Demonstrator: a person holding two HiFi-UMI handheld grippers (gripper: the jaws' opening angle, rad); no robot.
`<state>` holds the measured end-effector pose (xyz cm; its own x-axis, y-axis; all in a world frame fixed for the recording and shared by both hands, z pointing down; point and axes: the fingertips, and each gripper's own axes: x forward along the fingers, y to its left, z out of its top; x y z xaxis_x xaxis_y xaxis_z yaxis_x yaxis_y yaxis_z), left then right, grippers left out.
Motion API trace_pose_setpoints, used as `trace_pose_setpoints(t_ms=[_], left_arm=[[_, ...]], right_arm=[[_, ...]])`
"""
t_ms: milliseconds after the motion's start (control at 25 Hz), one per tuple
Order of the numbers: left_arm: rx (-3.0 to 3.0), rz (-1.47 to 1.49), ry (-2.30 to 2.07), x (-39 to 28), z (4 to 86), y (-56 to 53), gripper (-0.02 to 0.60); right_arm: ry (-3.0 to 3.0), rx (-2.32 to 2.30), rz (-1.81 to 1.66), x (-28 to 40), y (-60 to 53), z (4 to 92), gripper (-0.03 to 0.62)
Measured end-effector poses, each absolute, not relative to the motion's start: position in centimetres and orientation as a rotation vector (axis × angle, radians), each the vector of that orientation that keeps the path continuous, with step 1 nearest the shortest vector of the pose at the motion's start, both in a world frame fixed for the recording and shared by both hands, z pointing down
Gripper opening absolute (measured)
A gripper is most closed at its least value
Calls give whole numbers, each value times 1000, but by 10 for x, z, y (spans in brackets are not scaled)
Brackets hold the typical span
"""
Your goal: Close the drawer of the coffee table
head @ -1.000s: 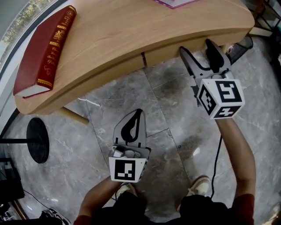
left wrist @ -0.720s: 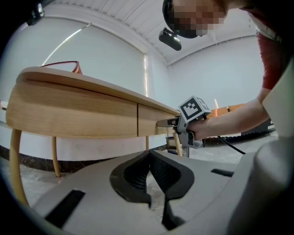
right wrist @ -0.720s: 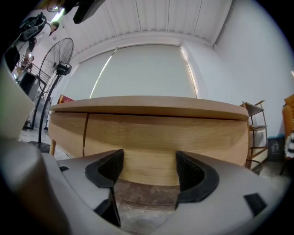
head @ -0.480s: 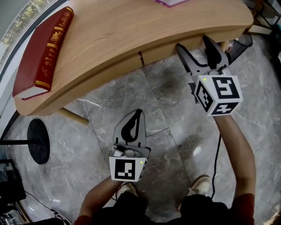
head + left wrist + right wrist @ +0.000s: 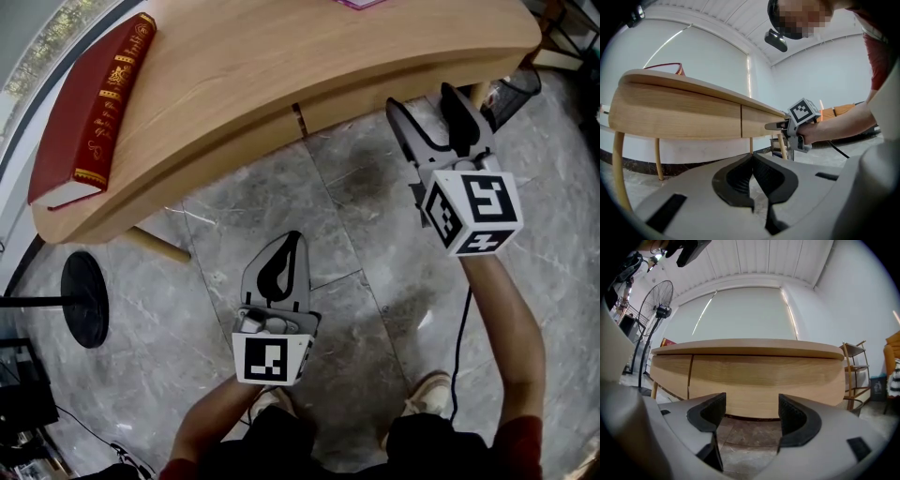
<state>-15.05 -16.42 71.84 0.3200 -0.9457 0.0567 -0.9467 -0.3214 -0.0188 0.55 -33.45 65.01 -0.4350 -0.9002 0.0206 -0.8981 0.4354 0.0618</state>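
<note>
Light wood all over, so the drawer point(image 5: 764, 376) is easy to miss. It's the panel on the right part of the coffee table point(image 5: 281, 56) apron, just right of a thin vertical seam. It sits flush with the panel next to it, so it looks pushed all the way in.

The right gripper point(image 5: 751, 408) points straight at that front, tongs spread wide with only floor showing between them. It's close to the panel, but it's not clear if the tips actually touch. Half a second ago it was a touch further forward, tips right at the wood, so it has backed off slightly. The left gripper point(image 5: 751, 161) hasn't budged: low over the floor, well back from the table, tongs pressed together at the tips and holding nothing.

Writing-wise, the red book point(image 5: 94, 103) lying flat at the table's left end has gold lettering down the spine, too small to read. The cubes only carry black-and-white square markers. A purple-edged thing point(image 5: 361, 4) peeks in at the top edge of the tabletop.

Around it there's grey marble floor point(image 5: 356, 281), a standing fan point(image 5: 661, 298) left of the table, and a wooden shelf rack point(image 5: 855, 376) off to the right. A black cable point(image 5: 463, 328) trails under the right arm.
</note>
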Motion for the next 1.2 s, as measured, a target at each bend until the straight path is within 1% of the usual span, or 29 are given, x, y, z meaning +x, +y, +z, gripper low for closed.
trace_pose_setpoints(t_ms=[560, 920, 1040, 1200], left_arm=[[2529, 122, -1830, -152, 729, -156, 8], [2547, 155, -1819, -148, 737, -142, 8], [2557, 198, -1802, -144, 744, -137, 8], [2574, 185, -1795, -140, 746, -134, 8]], right_arm=[[-2574, 1477, 34, 23, -242, 719, 331], [-2517, 1613, 136, 51, -172, 741, 331], [-2472, 1663, 133, 64, -157, 748, 331], [-2433, 1709, 133, 77, -148, 753, 331]])
